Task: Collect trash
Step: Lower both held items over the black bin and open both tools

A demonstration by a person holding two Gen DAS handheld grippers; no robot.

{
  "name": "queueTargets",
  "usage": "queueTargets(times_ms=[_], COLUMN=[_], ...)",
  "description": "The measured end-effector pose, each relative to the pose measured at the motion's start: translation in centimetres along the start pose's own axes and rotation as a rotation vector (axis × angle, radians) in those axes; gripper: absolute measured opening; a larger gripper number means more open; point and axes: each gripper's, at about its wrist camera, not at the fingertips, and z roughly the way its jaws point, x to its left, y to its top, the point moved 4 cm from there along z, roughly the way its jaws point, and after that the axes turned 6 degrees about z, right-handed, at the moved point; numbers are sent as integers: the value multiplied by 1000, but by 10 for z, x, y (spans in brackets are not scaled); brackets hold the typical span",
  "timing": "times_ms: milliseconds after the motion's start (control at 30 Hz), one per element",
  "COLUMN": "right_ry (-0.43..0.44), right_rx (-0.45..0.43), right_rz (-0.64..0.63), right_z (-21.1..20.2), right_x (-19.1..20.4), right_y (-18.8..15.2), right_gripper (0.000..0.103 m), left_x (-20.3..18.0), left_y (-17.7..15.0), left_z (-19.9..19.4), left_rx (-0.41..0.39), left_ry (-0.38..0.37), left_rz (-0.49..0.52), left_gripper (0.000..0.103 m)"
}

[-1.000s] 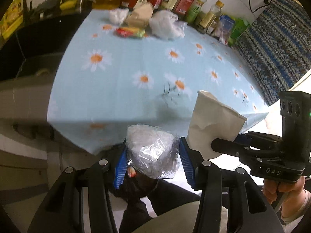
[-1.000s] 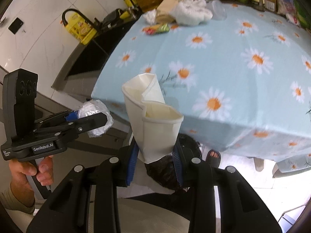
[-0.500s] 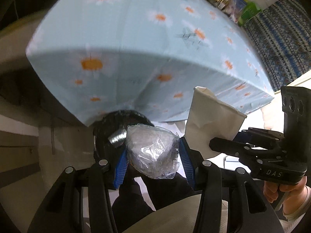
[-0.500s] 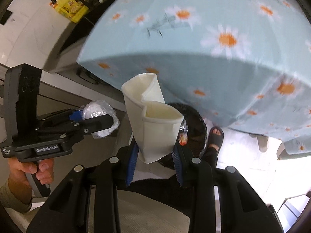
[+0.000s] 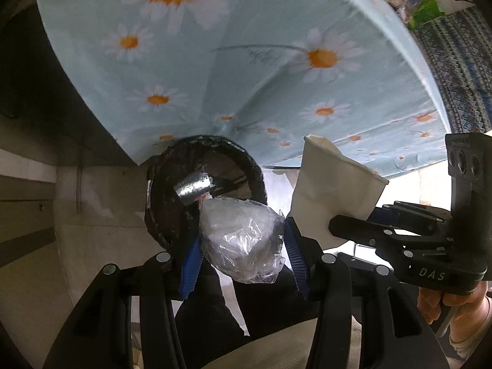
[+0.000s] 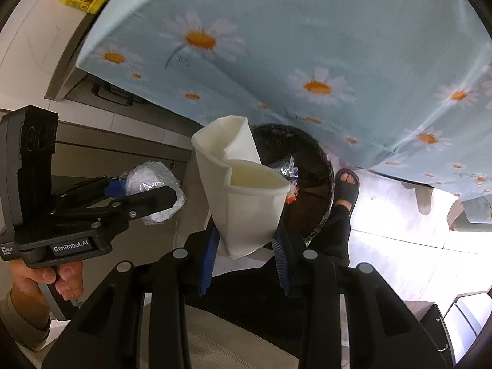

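My left gripper [image 5: 243, 246] is shut on a crumpled clear plastic wad [image 5: 240, 240], held just over the near rim of a black-lined trash bin [image 5: 166, 215] on the floor under the table edge. The bin holds foil trash [image 5: 193, 187]. My right gripper [image 6: 246, 246] is shut on a crushed white paper cup [image 6: 243, 190], held above the same bin [image 6: 316, 184]. The cup [image 5: 332, 181] shows to the right in the left wrist view, and the wad [image 6: 153, 190] and left gripper [image 6: 147, 196] show at left in the right wrist view.
The table's blue daisy cloth [image 5: 246, 61] hangs just behind and above the bin. A grey cabinet [image 6: 123, 141] stands left of it. A sandalled foot [image 6: 346, 184] rests on the pale floor right of the bin.
Both grippers have dropped from above the tabletop to below its edge, toward the bin. The bin has come into full view. Both grips are unchanged.
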Motion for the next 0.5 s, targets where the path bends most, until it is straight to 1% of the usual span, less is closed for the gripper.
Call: queueTargets(times_ms=[267, 333, 367, 400, 500], right_ry=[6, 19, 23, 28, 29], right_rx=[7, 7, 7, 6, 5], right_rz=[15, 36, 44, 52, 63], right_z=[7, 6, 5, 4, 3], right_x=[-6, -9, -10, -12, -14], right_y=[5, 6, 6, 6, 6], right_gripper=[35, 38, 45, 49, 50], left_x=[6, 8, 9, 10, 13], left_y=[0, 1, 2, 2, 2], left_z=[7, 8, 8, 8, 8], left_rx=[14, 19, 20, 21, 26], left_ry=[0, 0, -1, 0, 9], left_rz=[-21, -34, -40, -46, -54], left_gripper=[49, 61, 64, 66, 66])
